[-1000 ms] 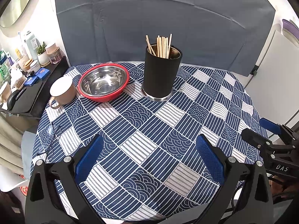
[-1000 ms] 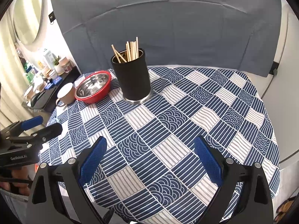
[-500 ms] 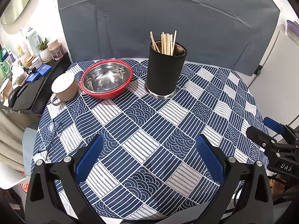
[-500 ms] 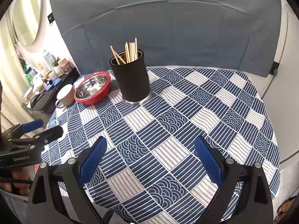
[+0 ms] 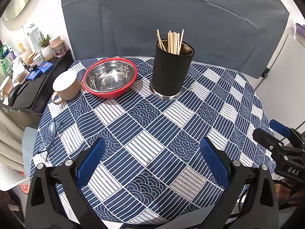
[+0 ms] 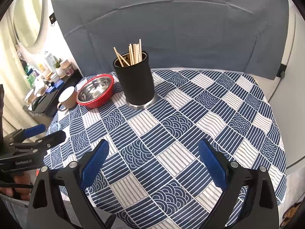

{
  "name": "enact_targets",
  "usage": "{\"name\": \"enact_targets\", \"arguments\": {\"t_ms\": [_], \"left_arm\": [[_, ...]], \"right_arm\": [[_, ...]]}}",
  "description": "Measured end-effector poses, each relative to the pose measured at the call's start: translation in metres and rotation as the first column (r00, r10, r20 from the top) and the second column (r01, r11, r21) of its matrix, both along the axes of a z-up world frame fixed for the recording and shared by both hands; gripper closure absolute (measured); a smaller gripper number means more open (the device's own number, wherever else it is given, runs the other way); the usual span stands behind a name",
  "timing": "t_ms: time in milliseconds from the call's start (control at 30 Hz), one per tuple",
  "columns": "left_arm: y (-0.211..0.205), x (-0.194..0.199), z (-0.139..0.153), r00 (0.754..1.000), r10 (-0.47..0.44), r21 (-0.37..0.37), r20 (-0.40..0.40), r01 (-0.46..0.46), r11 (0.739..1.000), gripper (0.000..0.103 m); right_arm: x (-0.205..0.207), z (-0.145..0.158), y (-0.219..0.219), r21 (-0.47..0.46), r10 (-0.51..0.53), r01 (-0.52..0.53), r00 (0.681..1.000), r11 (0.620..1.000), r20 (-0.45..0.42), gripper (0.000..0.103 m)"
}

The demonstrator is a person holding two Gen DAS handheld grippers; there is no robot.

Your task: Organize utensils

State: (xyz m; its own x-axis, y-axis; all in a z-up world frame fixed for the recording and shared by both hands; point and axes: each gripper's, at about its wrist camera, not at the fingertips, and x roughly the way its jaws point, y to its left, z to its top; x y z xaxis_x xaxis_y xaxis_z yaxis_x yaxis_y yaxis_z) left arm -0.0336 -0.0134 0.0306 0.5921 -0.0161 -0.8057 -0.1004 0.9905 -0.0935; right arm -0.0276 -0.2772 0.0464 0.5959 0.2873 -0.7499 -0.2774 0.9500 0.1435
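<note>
Our left gripper (image 5: 152, 160) and right gripper (image 6: 153, 160) hover at the desk's (image 5: 190, 126) near edge, fingers spread and empty. Reaching in carelessly could tip the tall black holder (image 5: 172, 72) or scatter its chopsticks (image 5: 172, 41). It stands well beyond both grippers toward the far edge, beside the red bowl (image 5: 110, 79).
</note>
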Motion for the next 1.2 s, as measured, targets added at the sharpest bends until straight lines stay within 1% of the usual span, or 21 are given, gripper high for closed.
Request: {"name": "enact_targets", "arguments": {"t_ms": [167,267,433,567,867,1033,1200], "left_arm": [[-0.001,0.001,-0.001,1.000,-0.002,0.000,-0.002,0.002,1.000,0.006],[0.001,0.003,0.000,1.000,0.019,0.022,-0.004,-0.019,1.000,0.006],[0.005,0.002,0.003,0.999,0.039,0.014,0.011,-0.039,0.999,0.006],[0.002,0.001,0.006,0.999,0.025,0.024,0.031,-0.026,0.999,0.006],[0.001,0.002,0.009,0.999,0.016,0.025,0.040,-0.017,1.000,0.006],[0.002,0.003,0.007,0.999,0.009,0.012,0.032,-0.009,1.000,0.006],[0.005,0.004,0.005,1.000,0.022,0.005,0.020,-0.022,1.000,0.006]], "right_arm": [[0.001,-0.001,0.001,-0.008,0.001,-0.001,1.000,1.000,-0.001,0.012],[0.002,-0.001,0.000,-0.007,0.000,0.000,1.000,1.000,-0.001,0.012],[0.002,-0.001,0.000,-0.007,0.002,-0.002,1.000,1.000,-0.001,0.012],[0.003,-0.001,0.001,-0.006,0.004,-0.004,1.000,1.000,-0.003,0.012],[0.006,-0.003,0.001,-0.001,0.010,-0.010,1.000,1.000,-0.006,0.012],[0.006,-0.003,0.003,-0.005,0.013,-0.014,1.000,1.000,-0.002,0.012],[0.006,-0.003,0.003,-0.002,0.013,-0.013,1.000,1.000,-0.003,0.012]]}}
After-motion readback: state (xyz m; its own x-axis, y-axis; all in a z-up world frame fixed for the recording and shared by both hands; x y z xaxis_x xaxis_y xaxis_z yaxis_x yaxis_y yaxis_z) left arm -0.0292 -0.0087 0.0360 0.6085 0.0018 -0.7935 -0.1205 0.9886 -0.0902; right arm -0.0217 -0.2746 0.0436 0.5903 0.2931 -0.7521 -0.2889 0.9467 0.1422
